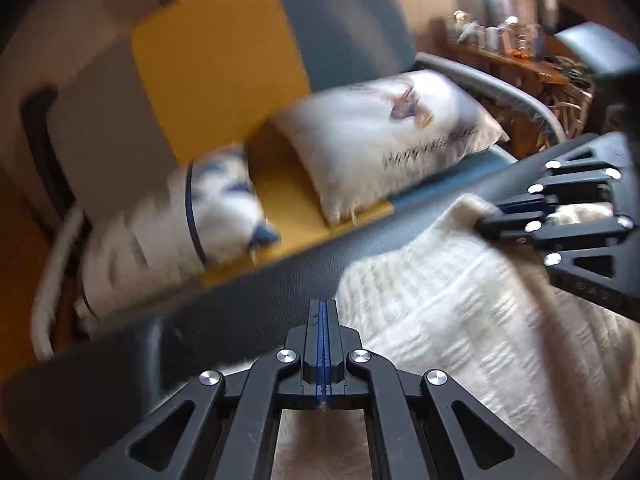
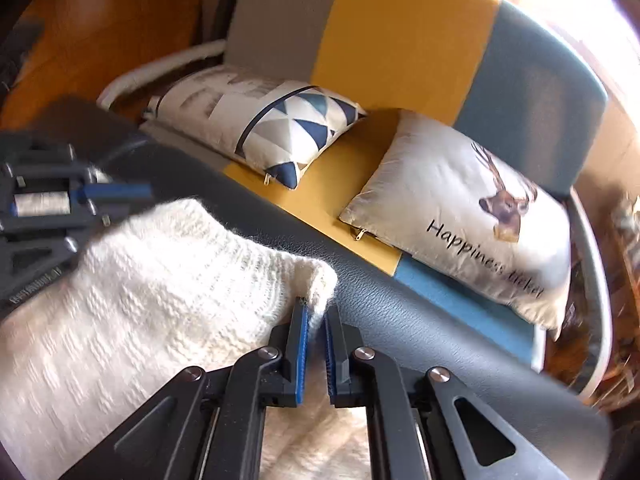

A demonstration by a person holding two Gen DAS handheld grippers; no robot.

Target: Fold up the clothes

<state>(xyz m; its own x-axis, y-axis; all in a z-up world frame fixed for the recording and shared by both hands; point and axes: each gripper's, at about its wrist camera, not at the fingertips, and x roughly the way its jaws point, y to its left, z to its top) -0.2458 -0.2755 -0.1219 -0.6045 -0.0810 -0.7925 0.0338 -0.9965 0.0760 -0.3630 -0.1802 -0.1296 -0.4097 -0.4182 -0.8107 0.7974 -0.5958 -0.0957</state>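
Observation:
A cream knitted garment lies spread on a dark leather surface. My right gripper is shut on the garment's far right corner, and a tuft of knit shows between its blue pads. The left wrist view shows it coming in from the right with that corner lifted slightly. My left gripper is shut, its pads pressed together over the dark surface just left of the garment's edge, with no cloth seen between them. In the right wrist view it sits by the garment's far left corner.
Behind the surface stands a sofa in grey, yellow and blue panels. On it lie a deer-print pillow and a triangle-pattern pillow. A cluttered wooden shelf is at the far right.

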